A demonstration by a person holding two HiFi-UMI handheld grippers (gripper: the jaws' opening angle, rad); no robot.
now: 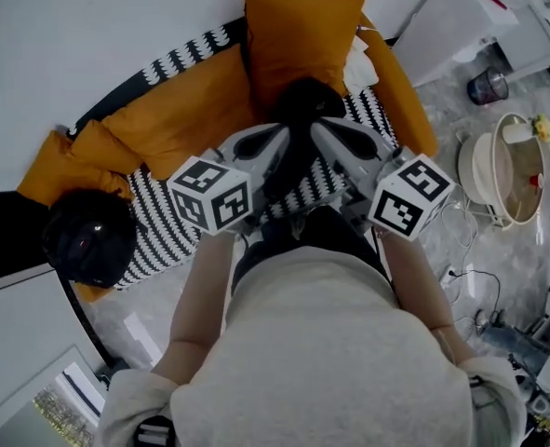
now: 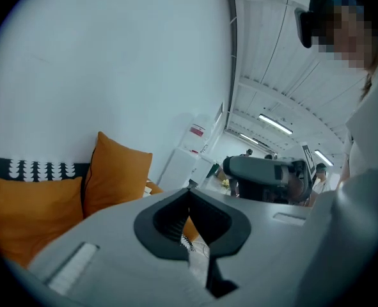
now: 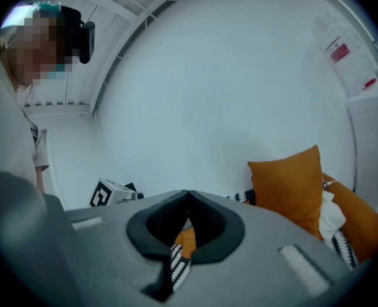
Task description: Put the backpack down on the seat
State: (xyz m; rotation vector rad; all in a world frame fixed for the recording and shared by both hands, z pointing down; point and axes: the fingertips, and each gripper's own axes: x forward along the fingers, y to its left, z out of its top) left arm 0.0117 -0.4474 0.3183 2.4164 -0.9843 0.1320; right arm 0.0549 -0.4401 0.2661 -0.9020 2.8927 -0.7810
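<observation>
The black backpack point(image 1: 302, 103) lies as a dark mass on the black-and-white patterned seat point(image 1: 154, 212), against an upright orange cushion point(image 1: 298, 31). Both grippers reach out over it from my side. The left gripper point(image 1: 279, 136) comes in from the left and the right gripper point(image 1: 319, 130) from the right, their tips close together at the bag's near edge. In the left gripper view the left gripper point(image 2: 190, 189) has its jaws meeting with nothing seen between them. The right gripper point(image 3: 189, 194) stands the same way. Both cameras tilt up at the wall, so neither shows the backpack.
Long orange cushions point(image 1: 186, 115) line the curved sofa back. A black rounded bag-like object point(image 1: 88, 236) sits at the seat's left end. White cabinets point(image 1: 465, 17) stand at the back right. A round white appliance point(image 1: 503, 170) and cables point(image 1: 470, 287) lie on the floor at the right.
</observation>
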